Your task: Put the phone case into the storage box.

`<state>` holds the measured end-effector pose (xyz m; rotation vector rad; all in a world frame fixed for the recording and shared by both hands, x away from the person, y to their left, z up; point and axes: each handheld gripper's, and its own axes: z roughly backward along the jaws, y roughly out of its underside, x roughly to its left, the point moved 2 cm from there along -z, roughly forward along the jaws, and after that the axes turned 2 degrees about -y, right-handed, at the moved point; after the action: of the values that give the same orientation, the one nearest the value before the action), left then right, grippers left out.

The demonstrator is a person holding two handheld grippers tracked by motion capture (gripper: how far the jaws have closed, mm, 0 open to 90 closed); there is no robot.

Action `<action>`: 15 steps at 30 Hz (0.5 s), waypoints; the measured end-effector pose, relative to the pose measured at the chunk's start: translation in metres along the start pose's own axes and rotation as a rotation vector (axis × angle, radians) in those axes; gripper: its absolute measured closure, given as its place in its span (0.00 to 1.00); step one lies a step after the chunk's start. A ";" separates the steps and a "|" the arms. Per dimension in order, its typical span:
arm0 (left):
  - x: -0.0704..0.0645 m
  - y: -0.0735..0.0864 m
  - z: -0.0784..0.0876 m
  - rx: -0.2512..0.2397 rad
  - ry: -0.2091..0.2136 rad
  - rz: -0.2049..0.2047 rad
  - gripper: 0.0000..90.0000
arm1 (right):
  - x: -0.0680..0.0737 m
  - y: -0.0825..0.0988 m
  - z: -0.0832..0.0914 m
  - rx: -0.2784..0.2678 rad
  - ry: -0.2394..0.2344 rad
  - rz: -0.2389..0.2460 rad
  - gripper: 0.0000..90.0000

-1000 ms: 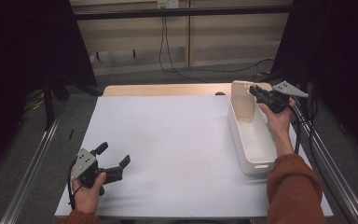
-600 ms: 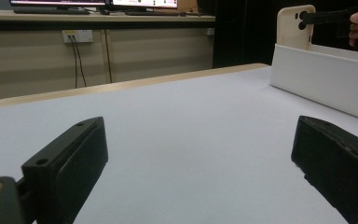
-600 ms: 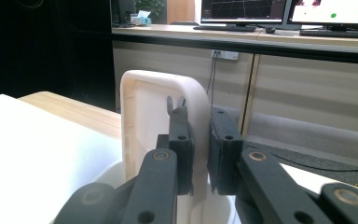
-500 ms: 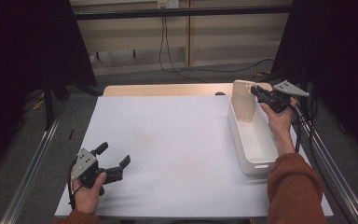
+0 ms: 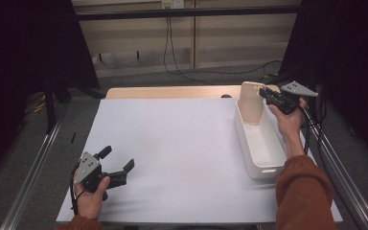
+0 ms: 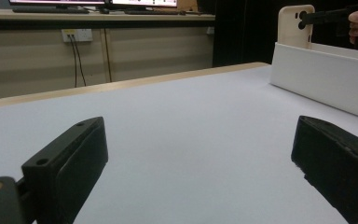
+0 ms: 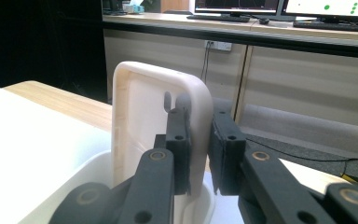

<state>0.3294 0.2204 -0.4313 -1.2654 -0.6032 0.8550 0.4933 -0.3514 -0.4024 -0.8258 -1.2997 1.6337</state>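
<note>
High view, left to right: left gripper (image 5: 117, 168) resting low on the worktop (image 5: 182, 143), fingers wide apart, nothing between, likely just waiting. Then white bin (image 5: 261, 143), bare inside but for the lid. Right gripper (image 5: 263, 93) at the far end, fingers clamped on the tan lid (image 5: 250, 103), standing upright in the bin, likely to lift out or set down.

Both grippers matte black. Left gripper (image 5: 115, 164): grey triangular plate on top, black cable trailing from its rear. Right gripper (image 5: 264, 94): same grey plate, black cable behind it. Round brass-coloured pivots and small screw holes on jaw links. Rust-orange sleeve (image 5: 303, 191) behind right gripper.
</note>
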 end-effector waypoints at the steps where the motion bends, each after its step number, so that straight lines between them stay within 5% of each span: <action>1: 0.000 0.000 0.000 0.001 0.000 -0.004 0.04 | -0.001 0.000 0.000 0.003 0.003 0.000 0.88; 15: 0.000 0.000 -0.001 0.000 0.000 -0.004 0.04 | -0.003 -0.001 -0.004 0.020 0.014 0.015 0.87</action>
<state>0.3301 0.2204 -0.4314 -1.2640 -0.6057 0.8509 0.4987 -0.3525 -0.4025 -0.8348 -1.2682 1.6478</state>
